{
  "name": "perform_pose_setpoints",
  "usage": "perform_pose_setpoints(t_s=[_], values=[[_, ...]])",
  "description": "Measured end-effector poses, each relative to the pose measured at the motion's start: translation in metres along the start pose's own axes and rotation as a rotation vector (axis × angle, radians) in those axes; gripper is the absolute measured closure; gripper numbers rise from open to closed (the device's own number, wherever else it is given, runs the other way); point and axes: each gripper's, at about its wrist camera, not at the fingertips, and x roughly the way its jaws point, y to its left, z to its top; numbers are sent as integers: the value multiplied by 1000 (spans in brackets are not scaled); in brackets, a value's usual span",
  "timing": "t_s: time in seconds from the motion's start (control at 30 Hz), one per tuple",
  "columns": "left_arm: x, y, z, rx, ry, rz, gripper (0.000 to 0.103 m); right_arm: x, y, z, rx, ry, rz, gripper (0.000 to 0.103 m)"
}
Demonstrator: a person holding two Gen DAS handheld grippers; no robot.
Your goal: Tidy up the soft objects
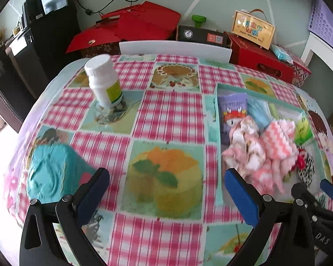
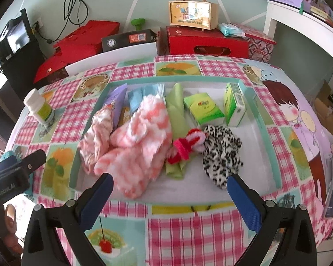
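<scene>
A teal-rimmed shallow tray (image 2: 258,119) on the checked tablecloth holds soft things: a pink-and-white fluffy cloth (image 2: 139,137), a pale pink striped cloth (image 2: 97,137), a red-and-pink knitted piece (image 2: 186,146), a black-and-white spotted plush (image 2: 222,153), a green cloth (image 2: 176,108) and tissue packs (image 2: 203,109). My right gripper (image 2: 169,190) is open and empty just in front of the tray. My left gripper (image 1: 166,184) is open and empty over the tablecloth, left of the tray (image 1: 216,115). A teal soft cloth (image 1: 51,173) lies on the table by its left finger.
A white pill bottle (image 1: 104,81) stands on the table at the far left. Red boxes (image 1: 131,28), a black box and a wooden-framed case (image 2: 193,13) sit behind the table. A white shelf (image 2: 304,22) stands at the right.
</scene>
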Motion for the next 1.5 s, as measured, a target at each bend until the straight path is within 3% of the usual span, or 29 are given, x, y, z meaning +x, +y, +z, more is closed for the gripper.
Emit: perform_pose_setpoints(t_s=[0.47,1.03,1.5], values=[[-23,17,-31,-12,-11,42,0,-19,4,-37,-18,34,-1,0],[-48,35,-65,-32,13,84,0,-48,20,-47,-45,-21,14,0],[-66,35,-68,-34,2,80,0,-57,18,-51,-49,-20,15,0]])
